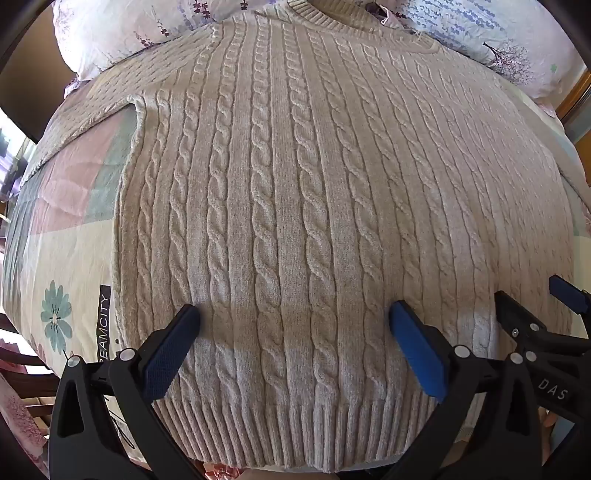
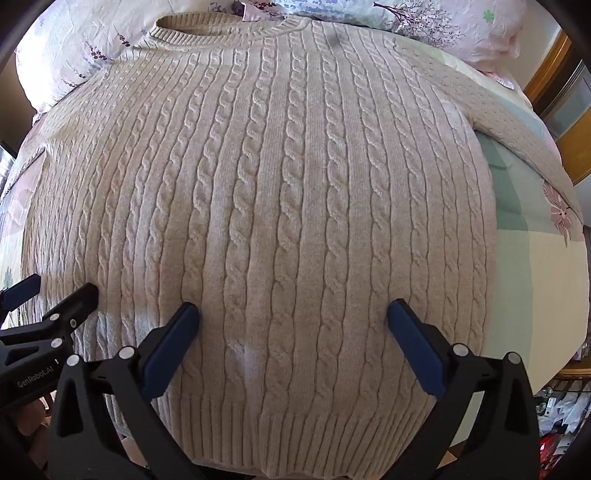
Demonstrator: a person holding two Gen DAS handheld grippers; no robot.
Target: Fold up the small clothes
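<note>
A bed [image 1: 74, 236] with a patchwork cover carries the cable-knit sweater [image 1: 295, 184], spread flat, collar far, hem near. Left tool [image 1: 294, 317] and right tool [image 2: 293, 315] hover jaws apart above the hem, positioned to grasp it.

My count over the bed

I see one cable-knit sweater [image 1: 295, 206], two floral pillows [image 1: 122, 33] [image 1: 491, 33], one patchwork quilt [image 1: 70, 243], and my two grippers, left [image 1: 295, 317] and right [image 2: 293, 317], each with two blue-padded fingers.

Bedroom — quilted bedspread [image 1: 66, 258], floral pillows [image 2: 424, 22].
</note>
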